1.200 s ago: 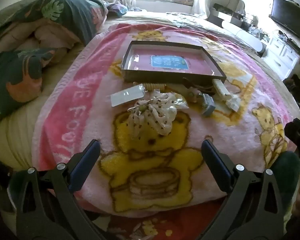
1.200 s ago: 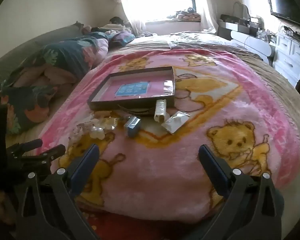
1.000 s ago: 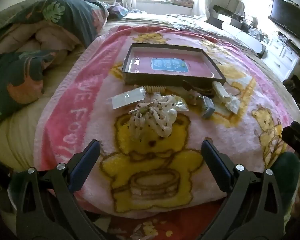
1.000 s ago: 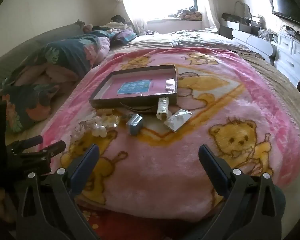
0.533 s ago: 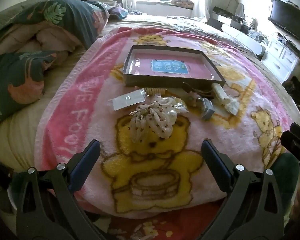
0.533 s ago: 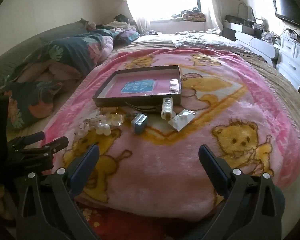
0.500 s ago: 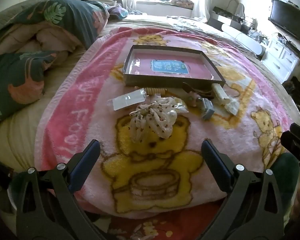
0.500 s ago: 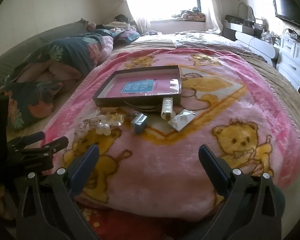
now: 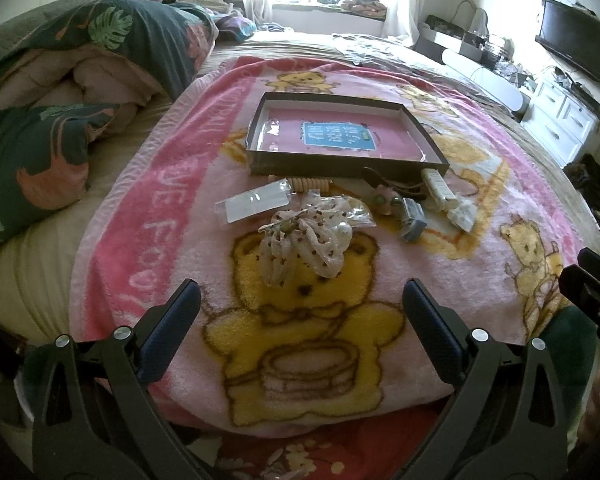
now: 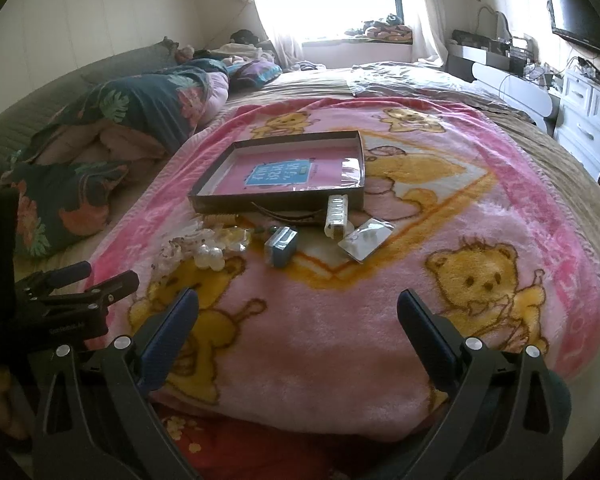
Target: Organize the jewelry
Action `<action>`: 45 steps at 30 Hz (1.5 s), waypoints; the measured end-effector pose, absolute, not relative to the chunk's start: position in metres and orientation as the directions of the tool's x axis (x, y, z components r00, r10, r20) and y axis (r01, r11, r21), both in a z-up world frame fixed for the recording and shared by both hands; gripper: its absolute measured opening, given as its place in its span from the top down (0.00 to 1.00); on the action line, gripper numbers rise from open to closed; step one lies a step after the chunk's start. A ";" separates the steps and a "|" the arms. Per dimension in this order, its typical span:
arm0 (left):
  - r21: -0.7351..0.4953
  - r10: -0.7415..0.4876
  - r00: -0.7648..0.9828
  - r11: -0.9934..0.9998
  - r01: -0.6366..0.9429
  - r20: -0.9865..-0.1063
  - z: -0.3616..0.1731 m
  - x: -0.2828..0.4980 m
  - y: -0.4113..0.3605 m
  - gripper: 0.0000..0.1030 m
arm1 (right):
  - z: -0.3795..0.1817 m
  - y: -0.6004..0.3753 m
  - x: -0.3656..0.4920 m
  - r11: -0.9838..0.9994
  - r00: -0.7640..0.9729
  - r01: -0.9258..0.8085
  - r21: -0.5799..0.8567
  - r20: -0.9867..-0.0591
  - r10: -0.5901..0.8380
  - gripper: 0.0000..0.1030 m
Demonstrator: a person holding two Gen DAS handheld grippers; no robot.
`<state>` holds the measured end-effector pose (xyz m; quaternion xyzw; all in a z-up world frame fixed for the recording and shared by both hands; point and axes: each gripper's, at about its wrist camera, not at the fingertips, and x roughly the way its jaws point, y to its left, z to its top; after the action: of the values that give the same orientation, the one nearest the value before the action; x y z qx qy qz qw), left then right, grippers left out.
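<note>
Both views have edged slightly back from the bed. Our left gripper point(image 9: 300, 316) and right gripper point(image 10: 298, 314) hang spread wide, holding nothing; the dotted fabric hair piece point(image 9: 306, 236) lies straight ahead of our left, nearer it, before the tray point(image 9: 260, 162).

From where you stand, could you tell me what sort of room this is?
Most likely a bedroom: a bed with a pink teddy-bear blanket, a bunched floral duvet, and a white dresser by the wall.

Large pale letters woven into the blanket's point(image 9: 148, 216) pink border read roughly "FOOT", the blue label point(image 9: 339, 136) on the pink card inside the shallow box point(image 9: 256, 158) carries white Chinese characters too blurred to make out, and nothing else is legible.
</note>
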<state>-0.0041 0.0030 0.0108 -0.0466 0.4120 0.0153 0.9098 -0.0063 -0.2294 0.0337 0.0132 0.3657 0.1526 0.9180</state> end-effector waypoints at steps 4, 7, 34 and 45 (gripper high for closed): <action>-0.073 -0.012 0.661 0.995 -0.066 -0.750 0.012 -0.004 0.003 0.08 | 0.034 -0.230 -0.007 0.953 0.687 -0.270 0.138 -0.666 0.291 0.04; -0.075 -0.014 0.661 0.995 -0.065 -0.750 0.012 -0.004 0.003 0.08 | 0.034 -0.231 -0.006 0.954 0.689 -0.269 0.135 -0.665 0.289 0.04; -0.076 -0.021 0.665 0.996 -0.053 -0.747 0.014 -0.005 -0.001 0.08 | 0.033 -0.232 -0.007 0.952 0.684 -0.269 0.146 -0.667 0.295 0.04; -0.073 -0.020 0.667 0.996 -0.051 -0.745 0.014 -0.005 -0.002 0.08 | 0.034 -0.234 -0.006 0.952 0.685 -0.268 0.148 -0.666 0.296 0.04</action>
<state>-0.0053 -0.0017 0.0142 -0.0438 0.4081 0.0085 0.9118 -0.0062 -0.2338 0.0337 0.0193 0.3659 0.1537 0.9177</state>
